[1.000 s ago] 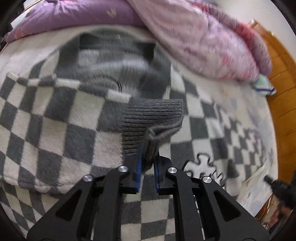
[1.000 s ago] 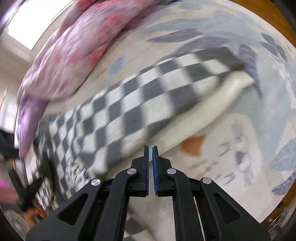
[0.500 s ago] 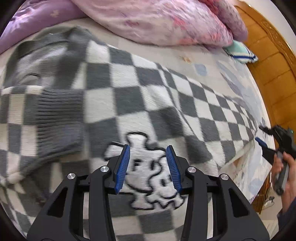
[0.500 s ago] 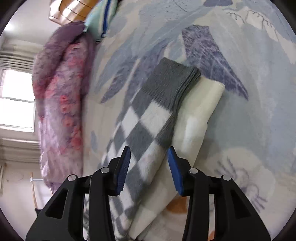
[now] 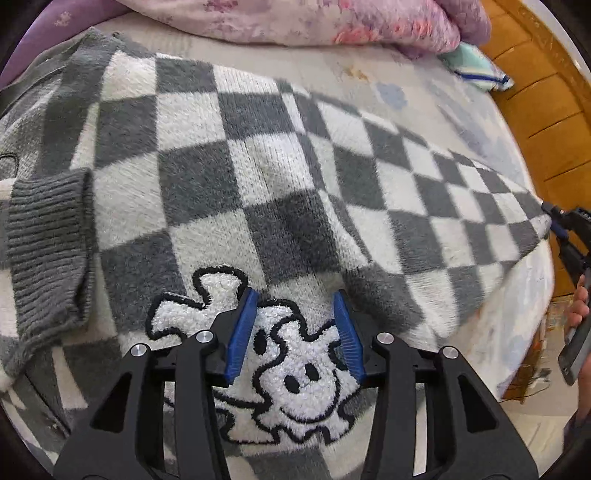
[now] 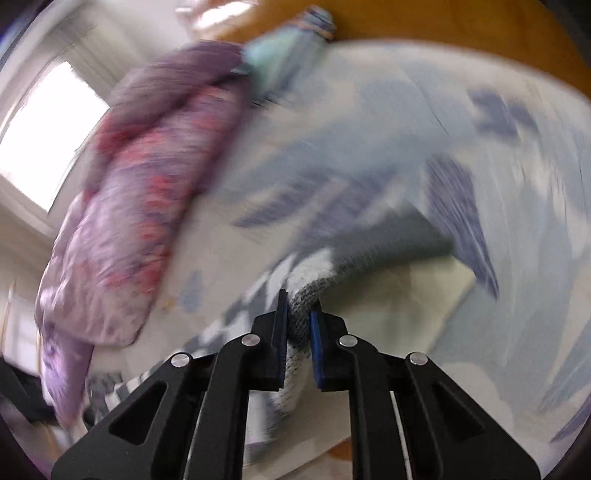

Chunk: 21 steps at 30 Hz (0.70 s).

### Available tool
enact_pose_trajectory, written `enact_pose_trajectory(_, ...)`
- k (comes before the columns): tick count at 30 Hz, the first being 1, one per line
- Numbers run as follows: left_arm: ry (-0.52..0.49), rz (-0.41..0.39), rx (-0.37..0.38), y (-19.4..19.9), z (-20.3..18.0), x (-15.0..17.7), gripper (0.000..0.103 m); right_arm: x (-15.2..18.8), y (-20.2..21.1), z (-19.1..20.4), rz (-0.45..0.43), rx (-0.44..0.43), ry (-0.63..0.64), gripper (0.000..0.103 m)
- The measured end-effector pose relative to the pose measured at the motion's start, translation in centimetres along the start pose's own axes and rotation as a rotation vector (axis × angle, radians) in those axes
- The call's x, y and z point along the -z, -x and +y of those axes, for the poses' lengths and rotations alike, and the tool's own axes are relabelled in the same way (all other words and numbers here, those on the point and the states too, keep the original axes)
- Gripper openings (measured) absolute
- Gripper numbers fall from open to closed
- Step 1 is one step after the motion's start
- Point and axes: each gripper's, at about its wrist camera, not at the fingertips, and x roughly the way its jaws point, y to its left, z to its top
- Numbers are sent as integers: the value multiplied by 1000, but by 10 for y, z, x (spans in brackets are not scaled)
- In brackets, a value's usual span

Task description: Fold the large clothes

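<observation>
A grey and white checkered sweater (image 5: 280, 184) lies spread on the bed, with a white fluffy dog patch (image 5: 295, 365) on its front. One sleeve is folded across it, its grey ribbed cuff (image 5: 48, 243) at the left. My left gripper (image 5: 295, 325) is open and empty, just over the dog patch. My right gripper (image 6: 298, 325) is shut on the far sleeve (image 6: 351, 266) near its grey ribbed cuff; the right wrist view is blurred. The right gripper also shows at the right edge of the left wrist view (image 5: 557, 225), at the sleeve end.
A pink and purple quilt (image 5: 332, 22) is piled along the far side of the bed, also in the right wrist view (image 6: 140, 192). A striped pillow (image 5: 476, 66) lies by the wooden headboard (image 5: 546, 110). The floral bed sheet (image 6: 480, 155) surrounds the sweater.
My left gripper let go of the folded sleeve cuff, opened and moved right over the dog patch. My right gripper opened, reached the far sleeve and closed on it.
</observation>
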Motion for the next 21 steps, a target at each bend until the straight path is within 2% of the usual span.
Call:
enact_pose_trajectory(1,21,-14,26,9,5,0,49,2,7,15,-14,-23,29,10)
enact_pose_trajectory(2,44,-27,44,18,11,0,57,5,18,39,-34,-52,79,10)
enact_pose_trajectory(5,118,-103,92,61,40,3,60,24,40,113,-66,-121,212,10)
enact_pose_trajectory(8,178,-176,75,105,81,10,62,61,58,189,-68,-196,349,10)
enact_pose_trajectory(11,265,-251,10,152,143,26,64,112,70,262,-44,-267,486,10)
enact_pose_trajectory(15,397,-306,-89,207,238,57,64,209,76,351,25,-369,646,10)
enact_pose_trajectory(17,446,-322,-151,232,283,76,64,256,68,377,104,-432,664,10)
enact_pose_trajectory(18,455,-323,-171,238,296,82,64,292,61,391,145,-452,687,10)
enact_pose_trajectory(21,510,-328,-223,261,340,114,64,373,38,414,264,-434,780,10)
